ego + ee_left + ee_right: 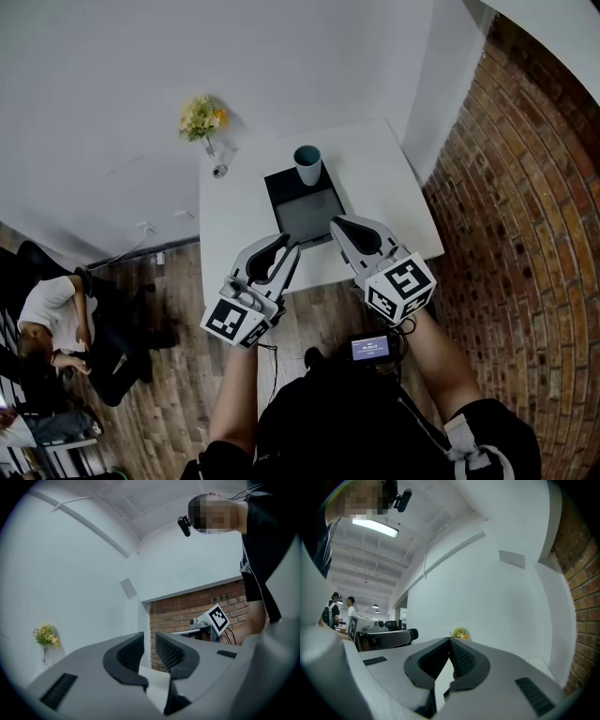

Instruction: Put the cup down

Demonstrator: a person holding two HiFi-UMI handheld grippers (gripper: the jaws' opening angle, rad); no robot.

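A blue-grey cup (307, 165) stands upright at the far end of a dark tray (305, 214) on the white table (384, 187). Neither gripper touches it; both hang over the table's near edge, well short of the cup. My left gripper (288, 251) (149, 641) has its jaws a narrow gap apart, with nothing between them. My right gripper (336, 223) (450, 641) is shut, its fingertips meeting on nothing. The cup does not show in either gripper view.
A small vase of yellow flowers (203, 120) (46, 636) stands at the table's far left corner, with a small round object (219, 171) beside it. A brick wall (525, 187) runs along the right. A person sits at the left (56, 328) on the wooden floor side.
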